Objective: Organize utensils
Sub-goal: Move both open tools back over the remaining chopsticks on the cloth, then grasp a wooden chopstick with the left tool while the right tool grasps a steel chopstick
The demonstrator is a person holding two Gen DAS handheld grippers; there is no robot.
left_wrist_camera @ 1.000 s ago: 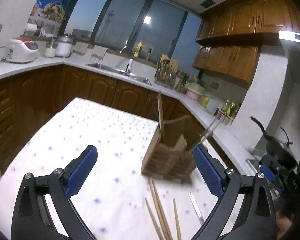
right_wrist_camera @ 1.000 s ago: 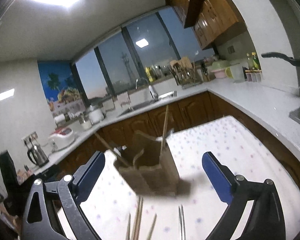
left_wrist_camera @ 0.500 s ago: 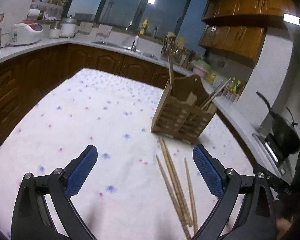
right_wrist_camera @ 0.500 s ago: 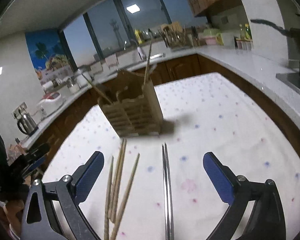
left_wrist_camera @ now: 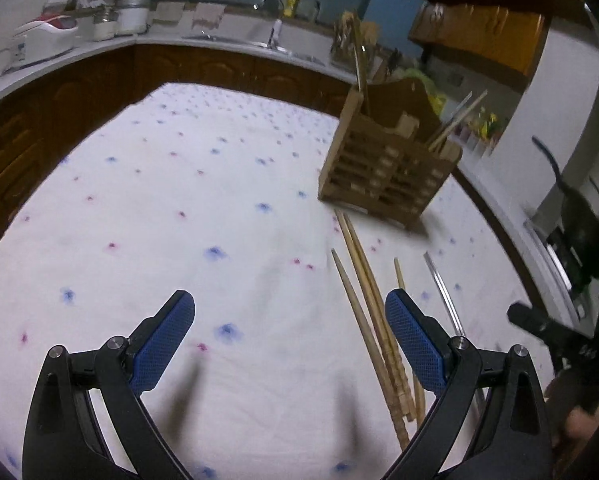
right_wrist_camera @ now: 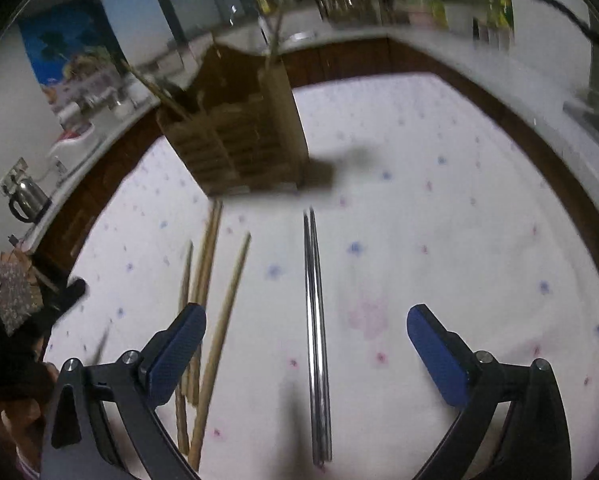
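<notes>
Both grippers have dipped lower toward the table since a second ago, so the loose sticks that were just peeking in at the bottom edge now fill the near half of both views, and the wooden utensil holder (left_wrist_camera: 387, 164) has slid up toward the far side.

The left gripper (left_wrist_camera: 289, 344) is spread wide with nothing between its blue pads, hovering over a bare bit of the dotted tablecloth (left_wrist_camera: 159, 208). The wooden chopsticks (left_wrist_camera: 369, 300) lie just to its right, a loose bunch running from near the holder's base back toward the camera, passing beside the right-hand finger.

The right gripper (right_wrist_camera: 305, 352) is wide open too and holding nothing. The metal chopsticks (right_wrist_camera: 315, 320) lie as a tight pair right down the middle between its fingers, pointing at the holder. The wooden ones sit to their left, next to the left finger.

The holder stands upright at the far end of the sticks, with a few chopsticks already poking out of it. Behind it are the kitchen counter (left_wrist_camera: 227, 44) and the dark windows.
</notes>
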